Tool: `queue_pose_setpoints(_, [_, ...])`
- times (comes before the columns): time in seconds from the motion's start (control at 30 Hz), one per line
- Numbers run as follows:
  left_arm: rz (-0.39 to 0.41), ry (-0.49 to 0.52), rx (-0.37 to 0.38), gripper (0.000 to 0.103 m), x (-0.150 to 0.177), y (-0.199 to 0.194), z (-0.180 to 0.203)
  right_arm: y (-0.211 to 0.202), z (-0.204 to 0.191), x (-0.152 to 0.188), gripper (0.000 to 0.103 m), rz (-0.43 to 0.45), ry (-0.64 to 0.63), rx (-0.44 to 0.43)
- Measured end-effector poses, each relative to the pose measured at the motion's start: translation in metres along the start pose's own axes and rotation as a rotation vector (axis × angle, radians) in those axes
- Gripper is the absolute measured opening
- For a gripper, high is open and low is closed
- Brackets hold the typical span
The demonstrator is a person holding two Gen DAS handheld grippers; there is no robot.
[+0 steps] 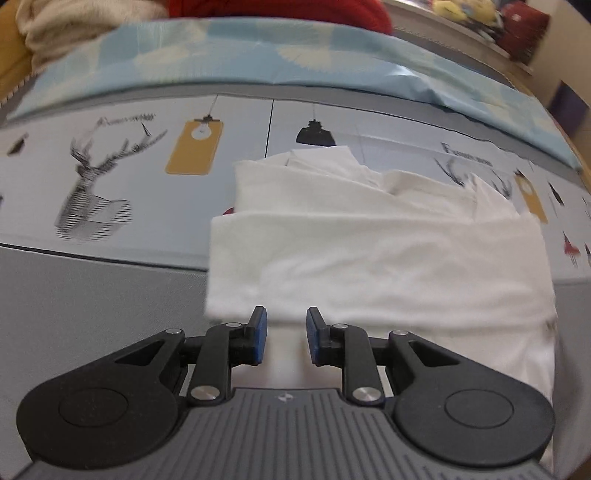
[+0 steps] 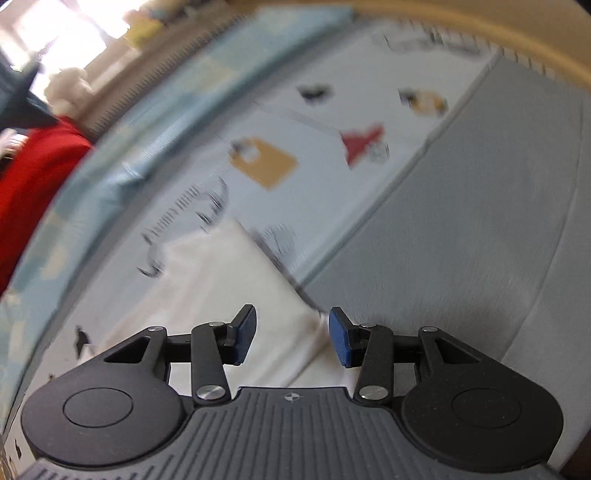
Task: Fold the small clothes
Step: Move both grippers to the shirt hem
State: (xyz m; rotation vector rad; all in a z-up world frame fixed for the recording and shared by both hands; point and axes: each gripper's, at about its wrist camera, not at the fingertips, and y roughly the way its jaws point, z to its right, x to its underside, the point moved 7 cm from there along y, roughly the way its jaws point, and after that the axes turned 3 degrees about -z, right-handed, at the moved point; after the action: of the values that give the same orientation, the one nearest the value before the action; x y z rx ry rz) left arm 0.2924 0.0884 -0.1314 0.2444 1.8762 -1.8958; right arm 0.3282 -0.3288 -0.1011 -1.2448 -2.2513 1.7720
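Note:
A white garment (image 1: 376, 251) lies partly folded on the printed bed sheet (image 1: 122, 173), with layered folds at its far side. My left gripper (image 1: 284, 332) is open and empty, its blue pads (image 1: 260, 332) just above the garment's near edge. In the right wrist view, which is blurred, a corner of the same white garment (image 2: 229, 280) lies under my right gripper (image 2: 291, 336). The right gripper is open and empty, its blue pads (image 2: 341, 341) apart over the cloth's right edge.
A light blue patterned cloth (image 1: 295, 55) runs along the far side of the bed. Red fabric (image 1: 280, 9) and a cream cloth (image 1: 74, 26) lie behind it. Grey sheet (image 2: 480, 221) lies to the right, with a wooden edge (image 2: 517, 33) beyond.

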Motion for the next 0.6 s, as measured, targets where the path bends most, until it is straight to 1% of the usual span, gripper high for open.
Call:
queue_pose_setpoints(0.07, [0.031,0.041,0.006,0.026,0.014,-0.031,-0.004,-0.03,0.001,0.001,0.046,0.055,-0.049,-0.018])
queue_pose_setpoints(0.1, [0.047,0.058,0.013,0.031,0.021,-0.045,-0.007,-0.044,0.002,0.001,0.046,0.064,-0.065,-0.036])
queue_pose_setpoints(0.13, [0.063,0.073,0.027,0.039,0.031,-0.06,-0.009,-0.057,0.005,0.002,0.046,0.07,-0.079,-0.056])
queue_pose_setpoints(0.2, [0.108,0.107,0.075,0.045,0.056,-0.091,-0.017,-0.086,0.013,0.006,0.046,0.08,-0.115,-0.107])
queue_pose_setpoints(0.3, [0.148,0.129,0.126,0.045,0.101,-0.119,-0.03,-0.129,0.033,0.021,0.046,0.11,-0.21,-0.196])
queue_pose_setpoints(0.37, [0.138,0.09,0.155,0.045,0.133,-0.119,-0.043,-0.146,0.056,0.039,0.046,0.128,-0.289,-0.212])
queue_pose_setpoints(0.4, [0.126,0.058,0.172,0.045,0.149,-0.115,-0.051,-0.15,0.067,0.048,0.046,0.129,-0.318,-0.202])
queue_pose_setpoints(0.43, [0.098,0.023,0.179,0.043,0.163,-0.108,-0.057,-0.149,0.081,0.06,0.046,0.12,-0.346,-0.182])
queue_pose_setpoints(0.47, [0.014,-0.04,0.178,0.043,0.176,-0.098,-0.065,-0.144,0.096,0.074,0.046,0.1,-0.364,-0.163])
queue_pose_setpoints(0.5, [-0.01,-0.079,0.199,0.043,0.182,-0.094,-0.07,-0.137,0.107,0.086,0.046,0.077,-0.373,-0.147])
queue_pose_setpoints(0.53, [-0.005,-0.114,0.227,0.043,0.188,-0.094,-0.075,-0.127,0.121,0.101,0.046,0.045,-0.381,-0.128])
queue_pose_setpoints(0.57, [-0.015,-0.12,0.227,0.043,0.193,-0.091,-0.078,-0.118,0.133,0.114,0.046,0.019,-0.391,-0.099])
queue_pose_setpoints(0.6, [-0.04,-0.111,0.208,0.043,0.2,-0.086,-0.08,-0.106,0.147,0.126,0.046,-0.033,-0.394,-0.024])
